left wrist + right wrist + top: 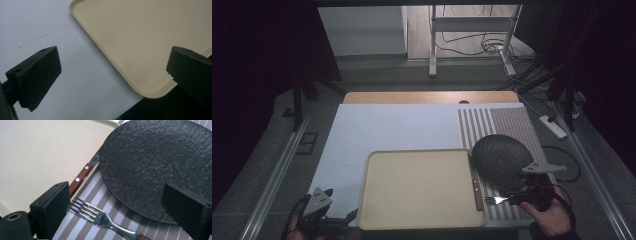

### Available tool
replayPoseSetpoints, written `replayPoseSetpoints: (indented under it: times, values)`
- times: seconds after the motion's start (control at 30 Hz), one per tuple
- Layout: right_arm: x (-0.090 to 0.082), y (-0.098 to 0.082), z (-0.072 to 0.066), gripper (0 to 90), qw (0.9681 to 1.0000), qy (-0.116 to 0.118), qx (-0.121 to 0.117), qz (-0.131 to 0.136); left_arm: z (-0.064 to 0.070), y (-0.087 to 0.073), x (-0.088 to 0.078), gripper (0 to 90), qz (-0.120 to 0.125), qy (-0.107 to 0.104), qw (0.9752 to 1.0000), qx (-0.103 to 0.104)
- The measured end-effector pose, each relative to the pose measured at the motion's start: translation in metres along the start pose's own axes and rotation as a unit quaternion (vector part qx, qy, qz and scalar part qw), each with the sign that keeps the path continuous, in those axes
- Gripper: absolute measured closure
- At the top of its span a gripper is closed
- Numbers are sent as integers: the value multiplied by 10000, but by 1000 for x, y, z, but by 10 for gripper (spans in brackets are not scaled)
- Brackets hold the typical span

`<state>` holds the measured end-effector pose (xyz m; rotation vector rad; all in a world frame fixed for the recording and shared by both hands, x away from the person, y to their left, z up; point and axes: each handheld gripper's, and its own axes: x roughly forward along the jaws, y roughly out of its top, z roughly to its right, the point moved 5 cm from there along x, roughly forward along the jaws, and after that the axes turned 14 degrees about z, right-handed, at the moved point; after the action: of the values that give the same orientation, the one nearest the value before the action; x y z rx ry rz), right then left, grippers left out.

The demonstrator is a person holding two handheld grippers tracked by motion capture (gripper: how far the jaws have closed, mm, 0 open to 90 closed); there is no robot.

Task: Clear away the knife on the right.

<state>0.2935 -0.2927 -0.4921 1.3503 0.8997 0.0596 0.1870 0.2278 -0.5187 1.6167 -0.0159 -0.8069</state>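
A cream tray (422,187) lies at the table's near edge, bare inside. A knife with a red-brown handle (477,192) rests along its right rim. Just right of it, a metal fork (496,200) lies on a striped placemat (512,122), tines toward the knife. A black textured plate (502,157) sits on the mat behind the fork. My right gripper (513,200) is open; in the right gripper view the fork (97,216) lies low between the jaws, untouched, with the plate (150,165) ahead. My left gripper (343,218) is open at the tray's near left corner (150,93).
A white sheet (387,130) covers the table left of the mat, with the wooden tabletop edge (427,97) beyond it. Behind the table, a metal stand (469,30) and loose cables (492,47) sit on the floor. A power strip (554,127) lies at the right.
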Motion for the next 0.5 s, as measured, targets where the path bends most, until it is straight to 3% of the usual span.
replayPoseSetpoints:
  times: [0.33,0.5]
  values:
    - [-12,-10,9,78,9994,-127,281,157,-1,0,-1,0,37,7,10000,-63]
    - [-16,-17,12,74,9995,-142,254,104,-2,0,-2,0,66,2,9999,-105]
